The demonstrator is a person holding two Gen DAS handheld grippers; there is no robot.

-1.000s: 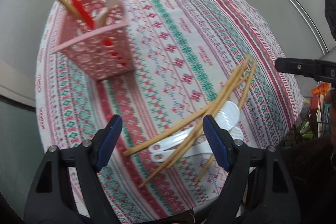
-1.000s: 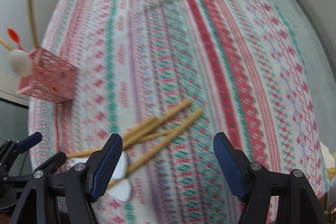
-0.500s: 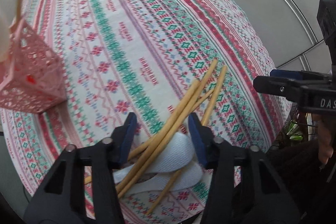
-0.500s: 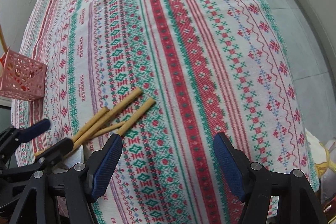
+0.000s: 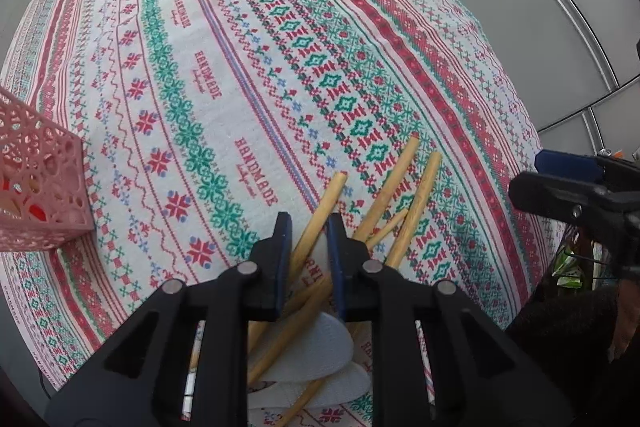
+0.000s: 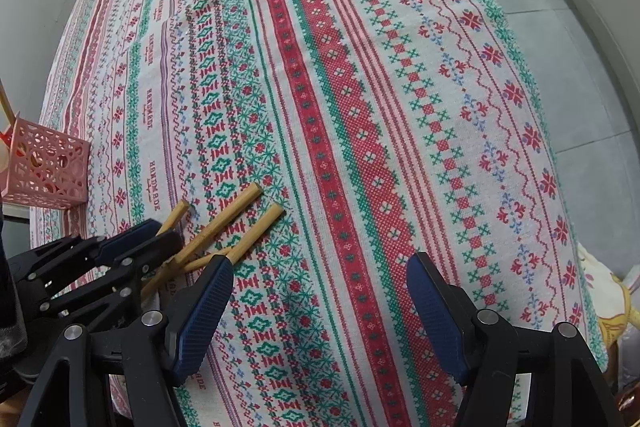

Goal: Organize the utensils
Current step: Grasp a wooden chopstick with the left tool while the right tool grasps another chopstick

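One chopstick (image 5: 320,215) is sitting between the two blue pads of the left claw (image 5: 308,227), which is squeezing in on it so it can be lifted off the pile of chopsticks (image 5: 404,195) and white spoons (image 5: 312,355) lying on the table (image 5: 240,67). The pink basket (image 5: 36,187) is standing off to the left, probably waiting for it. The right claw (image 6: 320,307) is hanging wide open over bare cloth, holding nothing.
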